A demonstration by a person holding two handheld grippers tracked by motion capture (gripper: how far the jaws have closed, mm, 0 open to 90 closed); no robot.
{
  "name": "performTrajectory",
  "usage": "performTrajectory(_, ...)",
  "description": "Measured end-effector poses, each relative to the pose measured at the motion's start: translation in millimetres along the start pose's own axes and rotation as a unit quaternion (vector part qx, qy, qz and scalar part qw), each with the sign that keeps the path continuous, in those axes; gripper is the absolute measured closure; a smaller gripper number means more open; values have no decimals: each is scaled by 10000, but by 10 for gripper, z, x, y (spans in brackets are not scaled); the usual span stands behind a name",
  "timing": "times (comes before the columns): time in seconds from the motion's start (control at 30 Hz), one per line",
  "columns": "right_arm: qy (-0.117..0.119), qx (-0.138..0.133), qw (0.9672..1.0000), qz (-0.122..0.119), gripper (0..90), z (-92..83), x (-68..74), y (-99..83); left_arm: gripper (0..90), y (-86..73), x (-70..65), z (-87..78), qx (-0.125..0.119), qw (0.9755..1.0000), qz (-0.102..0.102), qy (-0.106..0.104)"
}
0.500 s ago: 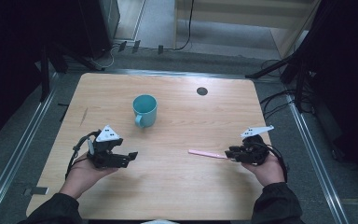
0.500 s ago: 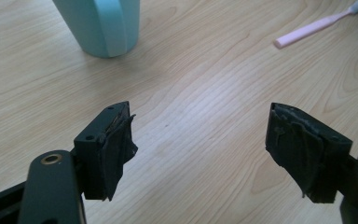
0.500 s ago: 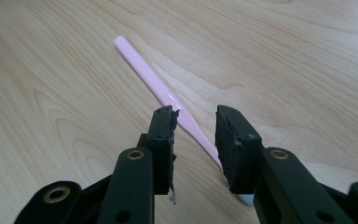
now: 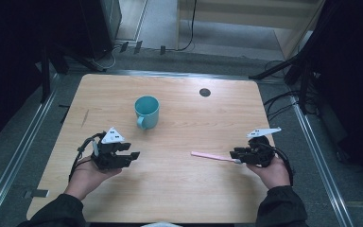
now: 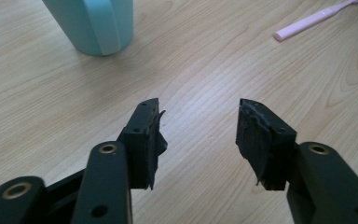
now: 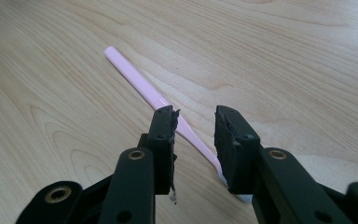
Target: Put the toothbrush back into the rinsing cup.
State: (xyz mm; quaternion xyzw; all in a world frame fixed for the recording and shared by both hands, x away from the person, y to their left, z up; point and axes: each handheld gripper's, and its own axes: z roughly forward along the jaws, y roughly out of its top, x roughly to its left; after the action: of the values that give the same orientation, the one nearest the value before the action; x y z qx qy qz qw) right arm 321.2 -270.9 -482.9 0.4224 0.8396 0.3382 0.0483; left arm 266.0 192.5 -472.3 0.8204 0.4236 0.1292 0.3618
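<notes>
A pink toothbrush lies flat on the wooden table, at the right, handle pointing left. My right gripper sits low at its head end. In the right gripper view the toothbrush runs between the jaws of the right gripper, which stand a little apart on either side of its neck, open. A teal mug stands upright at the table's middle, handle toward me. My left gripper rests at the near left, open and holding nothing. The left gripper view shows the left gripper, the mug and the toothbrush.
A small black round cap sits in the tabletop at the back right. Metal rails run along both sides of the table, and cables lie on the floor to the right.
</notes>
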Motion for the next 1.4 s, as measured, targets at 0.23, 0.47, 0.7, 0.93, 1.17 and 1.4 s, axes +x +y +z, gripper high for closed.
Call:
performTrajectory(0.23,-59,358,9991,201,842,36,27,-50,540,60,65,9,11,9998,-100,-190)
performTrajectory(0.47,-67,695,9975,118,900,163,54,-89,488,66,95,-6,-157,9997,-25,-189)
performTrajectory(0.7,-70,798,9968,64,900,274,15,-74,482,55,92,-7,-179,9998,-39,-124)
performTrajectory(0.93,-152,931,9955,-39,900,334,14,-61,447,35,119,-11,-179,9998,-88,-10)
performTrajectory(1.17,-151,943,9954,-29,900,351,14,-50,446,33,121,-7,-166,9998,-81,-13)
performTrajectory(1.4,-218,989,9949,15,900,373,-10,-43,445,33,117,3,-147,9999,-47,-15)
